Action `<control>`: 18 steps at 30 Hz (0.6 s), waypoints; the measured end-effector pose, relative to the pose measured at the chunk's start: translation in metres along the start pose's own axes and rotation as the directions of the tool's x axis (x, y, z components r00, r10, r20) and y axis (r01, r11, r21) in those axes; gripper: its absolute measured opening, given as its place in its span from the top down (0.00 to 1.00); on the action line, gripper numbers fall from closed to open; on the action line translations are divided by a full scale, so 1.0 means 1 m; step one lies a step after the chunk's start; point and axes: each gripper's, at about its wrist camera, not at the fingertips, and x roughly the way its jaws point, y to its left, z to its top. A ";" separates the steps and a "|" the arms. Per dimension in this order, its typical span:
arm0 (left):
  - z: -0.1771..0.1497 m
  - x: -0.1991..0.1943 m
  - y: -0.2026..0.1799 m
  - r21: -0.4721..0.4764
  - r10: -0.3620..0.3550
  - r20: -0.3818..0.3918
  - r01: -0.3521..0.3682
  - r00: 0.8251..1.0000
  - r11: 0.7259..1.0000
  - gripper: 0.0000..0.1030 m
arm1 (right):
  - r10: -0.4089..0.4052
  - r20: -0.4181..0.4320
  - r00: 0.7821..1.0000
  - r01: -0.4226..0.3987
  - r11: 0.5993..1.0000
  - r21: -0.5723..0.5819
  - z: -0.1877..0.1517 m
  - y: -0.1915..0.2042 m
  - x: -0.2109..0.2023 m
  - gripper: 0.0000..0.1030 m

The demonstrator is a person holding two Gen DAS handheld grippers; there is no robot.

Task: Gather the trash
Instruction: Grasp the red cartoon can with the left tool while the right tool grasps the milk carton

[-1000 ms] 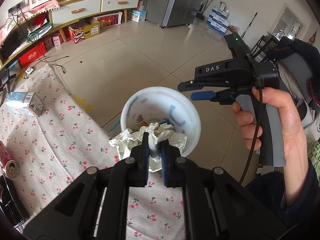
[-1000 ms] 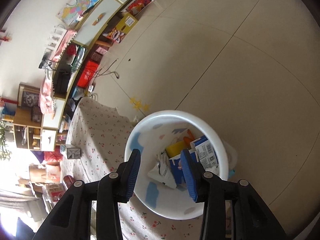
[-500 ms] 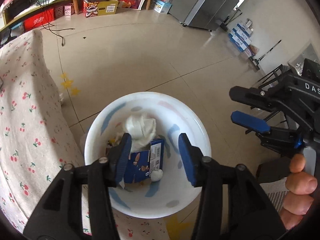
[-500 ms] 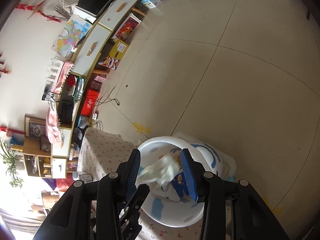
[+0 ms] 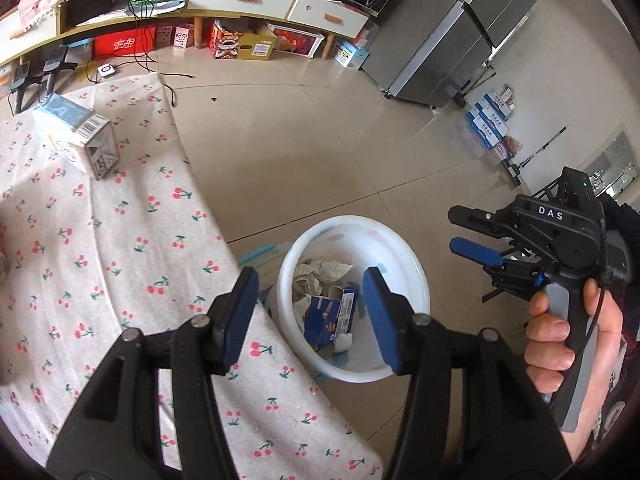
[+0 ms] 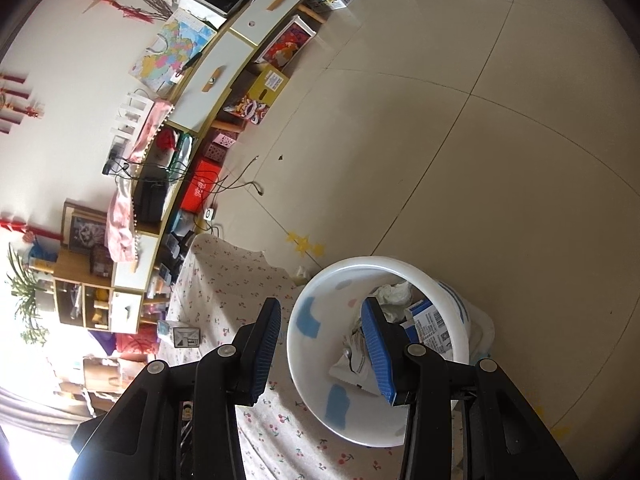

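**Both grippers empty above the trash bin**

The left gripper (image 5: 310, 316) hangs over the edge of a table covered in a cherry-print cloth (image 5: 120, 248), its blue-padded jaws opening with nothing between them. Past the fingertips stands a white bin (image 5: 416, 280) on the tiled floor (image 5: 300, 152), right against the table's side. Inside it lie crumpled paper (image 5: 324, 270), a blue snack box (image 5: 332, 314) and a small white scrap that is too small to identify.

The right gripper (image 5: 468, 232) shows at the right of the left wrist view, held by a hand (image 5: 576, 344) around its grey grip; its jaws stand apart and hold nothing. Seen from its own camera, the bin's rim (image 6: 384, 260) lies under the fingers, with the crumpled paper (image 6: 394, 294) and a printed carton (image 6: 430, 326) partly hidden behind the right finger.

On the cloth, well apart from the bin, a small light-blue carton (image 5: 74, 136) lies on its side. A low cabinet (image 5: 248, 0) with white drawers lines the far wall, boxes stacked beneath it.
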 end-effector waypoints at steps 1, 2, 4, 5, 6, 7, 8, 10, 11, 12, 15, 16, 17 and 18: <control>0.000 -0.004 0.003 0.005 0.020 -0.001 -0.020 1.000 1.000 0.46 | -0.004 -0.001 1.000 0.004 1.000 -0.010 -0.001 0.003 0.002 0.58; -0.001 -0.008 0.006 0.009 0.041 -0.005 -0.041 0.999 0.999 0.45 | -0.005 -0.006 1.000 0.005 1.000 -0.020 -0.002 0.007 0.004 0.58; 0.000 -0.018 0.017 0.009 0.086 -0.023 -0.086 0.996 0.996 0.44 | -0.002 -0.019 1.000 0.001 0.999 -0.042 -0.004 0.015 0.010 0.58; 0.001 -0.024 0.025 0.002 0.108 -0.028 -0.108 0.994 0.994 0.44 | -0.003 -0.025 1.000 0.001 0.999 -0.053 -0.006 0.019 0.012 0.58; 0.001 -0.031 0.034 -0.006 0.126 -0.027 -0.126 0.992 0.992 0.43 | -0.003 -0.031 1.000 0.001 0.998 -0.063 -0.007 0.023 0.015 0.57; 0.002 -0.040 0.043 -0.013 0.145 -0.021 -0.145 0.989 0.989 0.42 | -0.002 -0.036 0.999 -0.001 0.997 -0.073 -0.010 0.027 0.017 0.57; 0.002 -0.048 0.053 -0.027 0.168 -0.014 -0.168 0.986 0.985 0.39 | -0.002 -0.041 0.999 -0.002 0.996 -0.084 -0.011 0.031 0.019 0.57; 0.002 -0.065 0.077 -0.079 0.206 -0.008 -0.206 0.979 0.975 0.37 | -0.007 -0.051 0.999 0.001 0.994 -0.109 -0.016 0.040 0.024 0.56; 0.002 -0.073 0.089 -0.107 0.211 -0.008 -0.211 0.977 0.972 0.37 | -0.010 -0.055 0.998 0.003 0.993 -0.121 -0.018 0.045 0.027 0.56; 0.003 -0.080 0.100 -0.130 0.223 -0.008 -0.222 0.975 0.966 0.37 | -0.011 -0.061 0.998 0.003 0.991 -0.133 -0.020 0.050 0.030 0.55; 0.002 -0.103 0.131 -0.169 0.296 -0.007 -0.293 0.955 0.941 0.37 | -0.022 -0.071 0.997 0.009 0.985 -0.173 -0.027 0.063 0.037 0.53; 0.001 -0.111 0.140 -0.177 0.314 -0.007 -0.310 0.949 0.934 0.37 | -0.029 -0.072 0.997 0.015 0.982 -0.186 -0.029 0.068 0.039 0.53; 0.000 -0.118 0.149 -0.187 0.334 -0.008 -0.330 0.942 0.925 0.37 | -0.037 -0.074 0.997 0.021 0.980 -0.200 -0.032 0.072 0.041 0.52; -0.001 -0.126 0.160 -0.201 0.356 -0.013 -0.351 0.935 0.915 0.37 | -0.043 -0.076 0.996 0.026 0.977 -0.213 -0.033 0.076 0.044 0.52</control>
